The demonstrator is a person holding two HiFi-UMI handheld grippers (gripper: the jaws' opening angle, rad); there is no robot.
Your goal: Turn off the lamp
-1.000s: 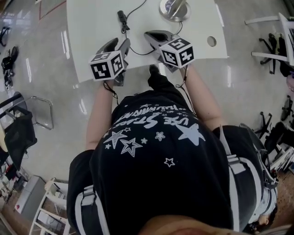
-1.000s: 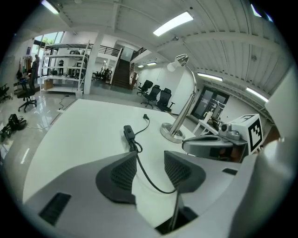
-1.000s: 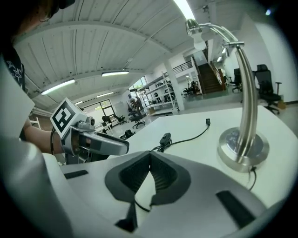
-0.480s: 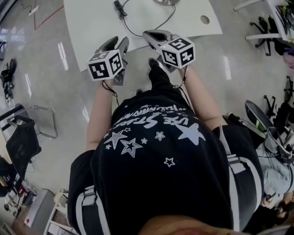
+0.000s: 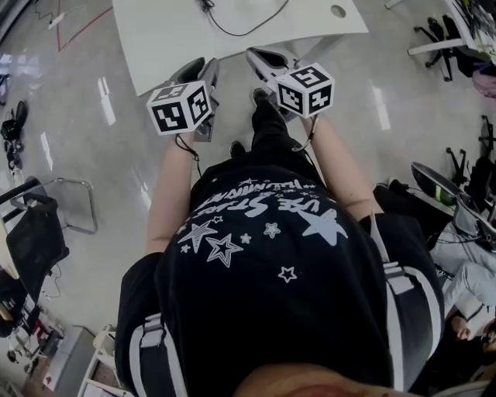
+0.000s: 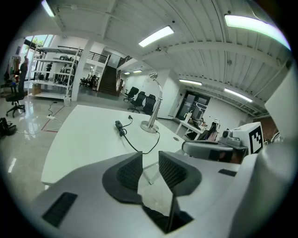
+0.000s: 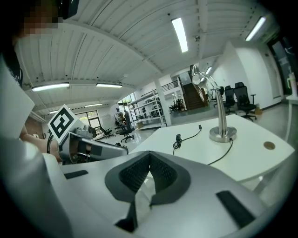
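Note:
A chrome desk lamp (image 6: 155, 103) stands on the white table (image 6: 84, 135), its round base (image 7: 222, 134) towards the far side. A black cord with an inline switch (image 6: 120, 126) runs from the base across the tabletop. My left gripper (image 6: 150, 160) is off the table's near edge, well short of the switch. Its jaws are closing, with a gap still showing and nothing between them. My right gripper (image 7: 150, 161) hangs beside it, pads meeting at the tips, empty. In the head view both grippers (image 5: 203, 70) (image 5: 262, 56) sit over the floor just below the table edge.
The table (image 5: 178, 39) has a round cable hole (image 5: 337, 12) at its right end. A black chair (image 5: 35, 233) stands on the glossy floor at the left, and office chairs (image 5: 438, 35) at the right. Shelving and more desks fill the room behind.
Both grippers have drawn back from the table, which has slid towards the top of the head view. The lamp base has left that view.

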